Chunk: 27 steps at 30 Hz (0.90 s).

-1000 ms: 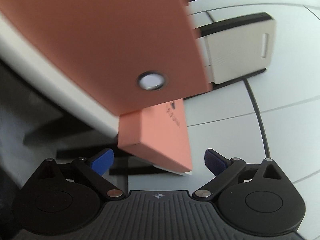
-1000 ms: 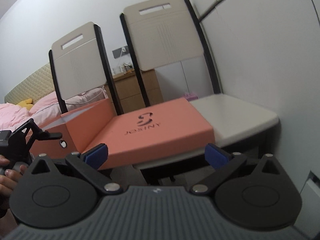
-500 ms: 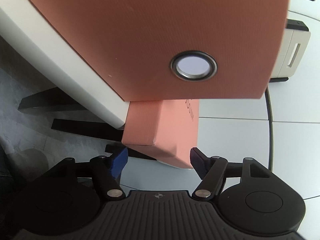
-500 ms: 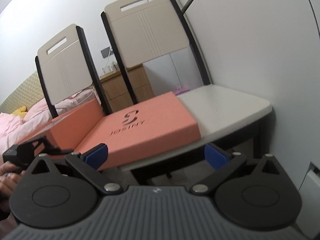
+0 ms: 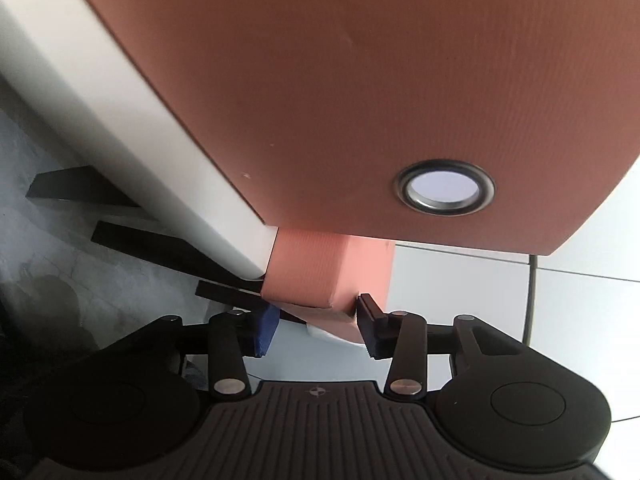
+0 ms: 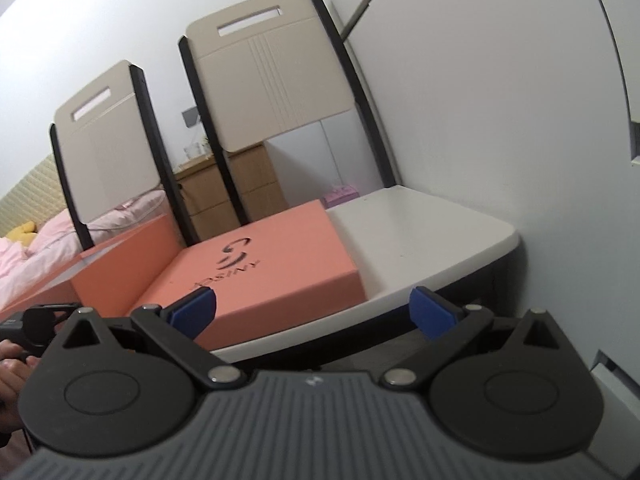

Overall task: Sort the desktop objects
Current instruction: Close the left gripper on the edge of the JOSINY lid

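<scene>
Orange box (image 5: 360, 92): matt ribbed paperboard, shiny metal eyelet (image 5: 443, 193). Chair seat (image 6: 420, 228): smooth matt cream. Dresser (image 6: 240, 184): wood.

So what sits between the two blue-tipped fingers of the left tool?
In the left wrist view, the left tool has a corner of the flat orange box between its fingers, which sit close on either side. The box rests on the white chair seat.

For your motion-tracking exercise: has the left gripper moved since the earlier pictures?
Yes. The left gripper has come forward toward the chair seat, its jaws narrowing around the corner of the orange lid.
</scene>
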### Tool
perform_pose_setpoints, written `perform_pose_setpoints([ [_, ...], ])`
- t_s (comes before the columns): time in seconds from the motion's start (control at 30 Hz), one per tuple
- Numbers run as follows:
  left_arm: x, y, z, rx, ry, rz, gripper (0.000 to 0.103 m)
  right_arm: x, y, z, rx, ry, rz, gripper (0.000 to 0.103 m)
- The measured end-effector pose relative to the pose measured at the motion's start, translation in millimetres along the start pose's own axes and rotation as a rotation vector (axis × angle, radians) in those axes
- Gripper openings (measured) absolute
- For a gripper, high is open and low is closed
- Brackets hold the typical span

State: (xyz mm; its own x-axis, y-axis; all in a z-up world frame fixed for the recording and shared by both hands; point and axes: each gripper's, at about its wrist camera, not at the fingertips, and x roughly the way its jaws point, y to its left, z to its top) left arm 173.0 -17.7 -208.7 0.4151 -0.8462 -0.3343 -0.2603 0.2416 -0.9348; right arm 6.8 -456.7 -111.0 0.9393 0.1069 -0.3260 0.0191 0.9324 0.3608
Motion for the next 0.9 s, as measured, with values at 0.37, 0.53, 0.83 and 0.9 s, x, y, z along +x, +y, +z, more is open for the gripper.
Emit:
perform_pose_setpoints([
  [0.37, -18, 11, -16, -0.001, 0.006, -0.052, 0.040, 15, 22, 3, -0.032, 0.028, 0.026, 0.103],
  [0.53, -14, 15, -12, -0.004, -0.003, -0.060, 0.042, 20, 29, 0, -0.033, 0.045, 0.032, 0.103],
  [0.83, -1, 22, 3, -0.019, -0.011, -0.085, 0.048, 23, 38, 4, -0.045, 0.062, 0.035, 0.103],
  [0.9, -3, 21, 2, -0.018, -0.011, -0.090, 0.048, 23, 38, 5, -0.046, 0.059, 0.033, 0.103],
])
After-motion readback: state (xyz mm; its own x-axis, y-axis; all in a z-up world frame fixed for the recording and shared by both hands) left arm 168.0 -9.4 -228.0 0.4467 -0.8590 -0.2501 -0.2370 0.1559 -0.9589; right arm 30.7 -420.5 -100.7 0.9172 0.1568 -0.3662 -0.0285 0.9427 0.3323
